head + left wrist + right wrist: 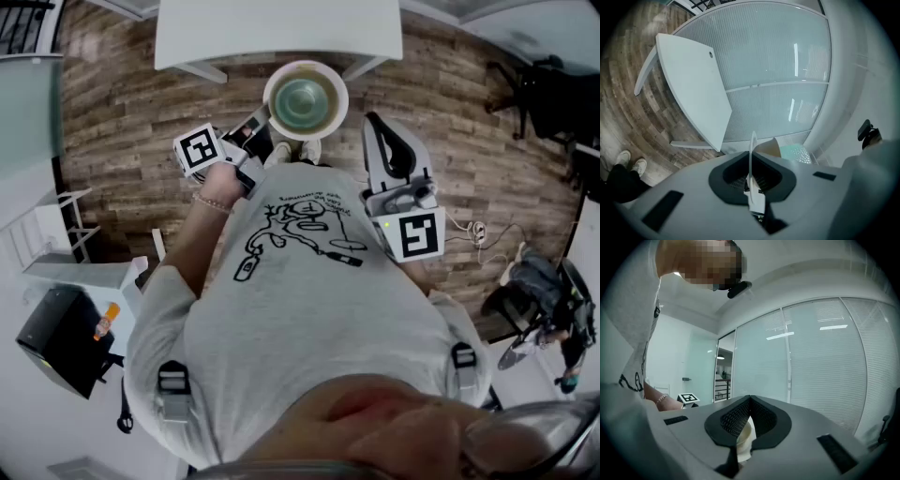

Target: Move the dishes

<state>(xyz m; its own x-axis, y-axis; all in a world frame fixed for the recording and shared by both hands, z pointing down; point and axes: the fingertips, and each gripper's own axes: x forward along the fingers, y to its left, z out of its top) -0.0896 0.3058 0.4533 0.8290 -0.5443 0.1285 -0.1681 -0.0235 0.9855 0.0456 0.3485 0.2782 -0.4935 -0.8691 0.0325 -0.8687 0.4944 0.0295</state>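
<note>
Dish (306, 100) with a pale rim and green middle hangs above the wood-plank floor (122, 122), just short of the near edge of the white desk (278, 33). The left claw (255, 123) is clamped tight on its left rim, which stands edge-on between the jaws in the left gripper view. The right claw (372, 122) is closed too, beside the dish and apart from it. A small cream piece sits low between its jaws, and I cannot tell what it is. A ribbed glass wall (778, 61) runs behind the desk. Open floor lies to both sides. A dark chair (544, 94) and cables (473, 230) sit well off to the right.
</note>
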